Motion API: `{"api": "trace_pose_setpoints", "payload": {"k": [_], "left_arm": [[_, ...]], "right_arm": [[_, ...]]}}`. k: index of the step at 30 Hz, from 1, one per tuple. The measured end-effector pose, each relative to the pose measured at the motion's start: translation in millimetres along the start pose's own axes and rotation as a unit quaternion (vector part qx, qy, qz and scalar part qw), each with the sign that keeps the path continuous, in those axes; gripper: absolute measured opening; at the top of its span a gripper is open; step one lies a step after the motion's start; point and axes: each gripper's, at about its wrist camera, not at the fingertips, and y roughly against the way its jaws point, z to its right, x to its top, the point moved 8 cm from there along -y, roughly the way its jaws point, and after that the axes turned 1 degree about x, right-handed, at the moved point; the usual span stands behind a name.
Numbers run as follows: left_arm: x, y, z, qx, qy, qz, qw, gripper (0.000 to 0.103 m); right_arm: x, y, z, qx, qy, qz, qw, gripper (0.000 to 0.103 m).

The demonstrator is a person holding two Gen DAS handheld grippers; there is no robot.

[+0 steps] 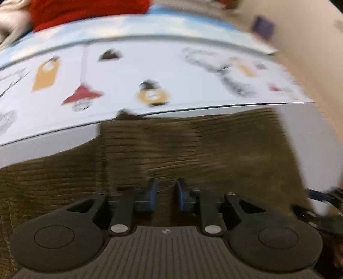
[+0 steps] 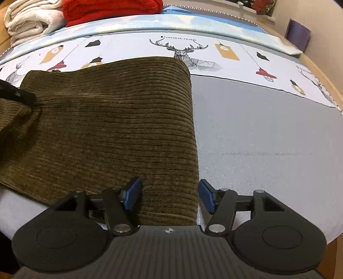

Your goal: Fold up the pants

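Only from the right wrist, both ends of the pants (image 2: 107, 120): right claw (image 2: 169, 196) apart, left claw (image 1: 166, 196) nearly together.

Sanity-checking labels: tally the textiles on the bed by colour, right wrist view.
Brown: 1, corduroy pants
Red: 1, knit bundle
White: 1, folded blanket
Printed white: 1, sheet with deer
Light blue: 1, cover
Grey: 1, sheet
Total: 6

Pants (image 2: 111, 128) lying on bed (image 2: 257, 133), left of bare sheet; stacked blankets (image 2: 32, 19) behind, at far left edge.
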Motion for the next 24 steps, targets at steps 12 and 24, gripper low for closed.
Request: {"api": "trace_pose_setpoints", "payload": {"k": [12, 24], "left_arm": [[-2.9, 11.5, -32.8, 0.022, 0.062, 0.014, 0.9977, 0.023], [-72.1, 89.7, -116.8, 0.025, 0.121, 0.026, 0.992, 0.025]], "right_arm": [[28.9, 22.9, -6.9, -0.039, 0.02, 0.1, 0.994, 0.068], [49.8, 36.8, -127.0, 0.104, 0.068, 0.138, 0.983, 0.068]]}}
